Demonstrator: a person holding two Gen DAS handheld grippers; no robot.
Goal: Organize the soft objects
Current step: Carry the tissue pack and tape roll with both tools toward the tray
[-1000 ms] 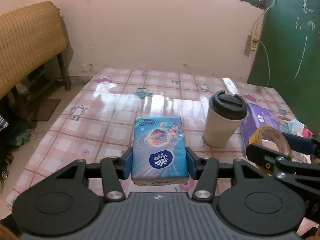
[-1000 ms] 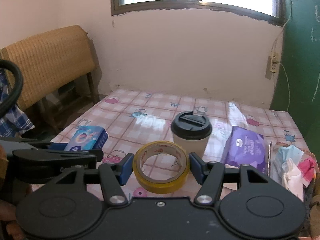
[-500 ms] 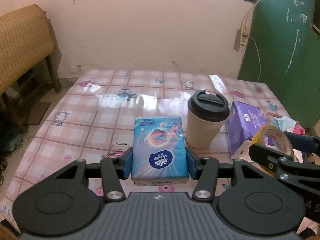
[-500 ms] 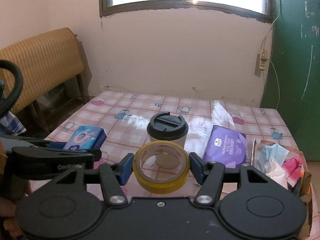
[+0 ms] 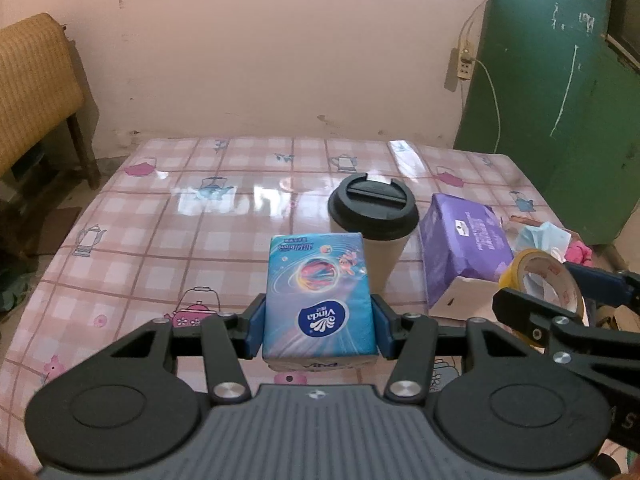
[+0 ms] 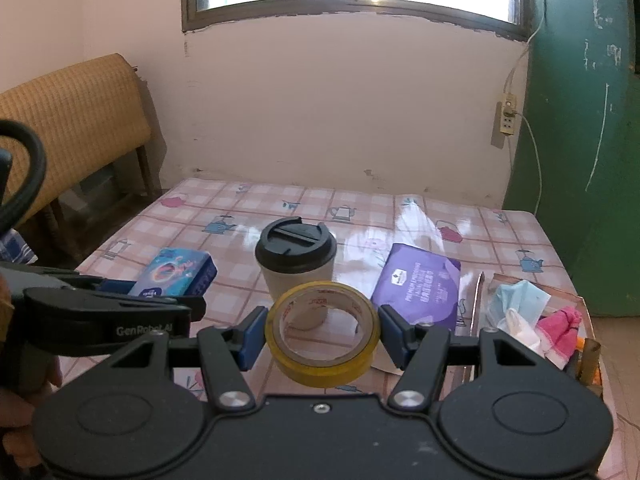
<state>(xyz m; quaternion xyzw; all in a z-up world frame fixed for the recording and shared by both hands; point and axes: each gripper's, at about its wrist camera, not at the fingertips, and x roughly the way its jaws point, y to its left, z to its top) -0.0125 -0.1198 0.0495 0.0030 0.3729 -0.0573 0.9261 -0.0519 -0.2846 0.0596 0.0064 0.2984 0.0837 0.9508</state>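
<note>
My left gripper (image 5: 318, 326) is shut on a blue Vinda tissue pack (image 5: 318, 292), held above the near part of the table; the same pack (image 6: 176, 270) shows at the left of the right wrist view. A yellow tape roll (image 6: 322, 332) sits clamped between the blue pads of my right gripper (image 6: 322, 334); that roll (image 5: 540, 280) also appears at the right of the left wrist view. A purple tissue pack (image 5: 464, 242) lies on the table (image 5: 224, 236), also seen as the purple pack (image 6: 418, 284) ahead of the right gripper.
A paper cup (image 6: 296, 258) with a black lid stands mid-table, just beyond both grippers. A shallow box (image 6: 560, 292) at the right edge holds a blue face mask (image 6: 520, 298) and pink cloth (image 6: 560, 316). A woven chair (image 6: 68, 120) stands left; a green door (image 6: 584, 140) right.
Both grippers have shifted rightward across the table with their loads; the cup and purple pack now sit further left in both views. Grips unchanged.
</note>
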